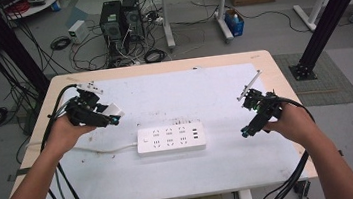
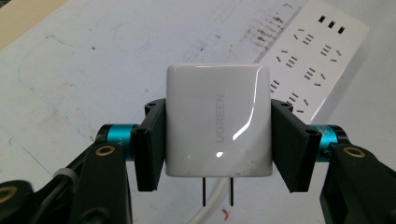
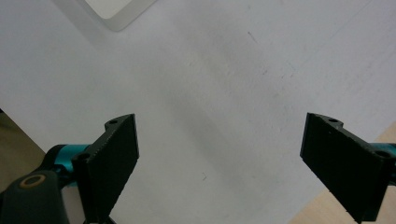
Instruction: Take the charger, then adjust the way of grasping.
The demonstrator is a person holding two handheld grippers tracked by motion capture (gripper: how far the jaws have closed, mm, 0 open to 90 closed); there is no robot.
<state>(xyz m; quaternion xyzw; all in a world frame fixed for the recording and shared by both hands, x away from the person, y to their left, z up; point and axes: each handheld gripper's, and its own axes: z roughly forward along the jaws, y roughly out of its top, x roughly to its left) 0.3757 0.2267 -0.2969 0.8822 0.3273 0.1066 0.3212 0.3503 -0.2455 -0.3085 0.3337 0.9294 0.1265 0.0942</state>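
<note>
Charger [image 2: 218,126]: left gripper [image 2: 218,140] pinches sides; left gripper view reveals UGREEN lettering, two prongs. Right gripper [image 3: 219,163] spread, empty. Power strip [image 1: 170,139] on white mat [image 1: 215,100], apparently scuffed; computer towers [image 1: 121,20] on floor.

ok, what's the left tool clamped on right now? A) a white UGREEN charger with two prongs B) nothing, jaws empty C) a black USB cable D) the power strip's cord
A: in the left gripper view the left tool has both pads pressed on the sides of the white charger, its two prongs sticking out below, with the power strip lying apart on the table.
</note>
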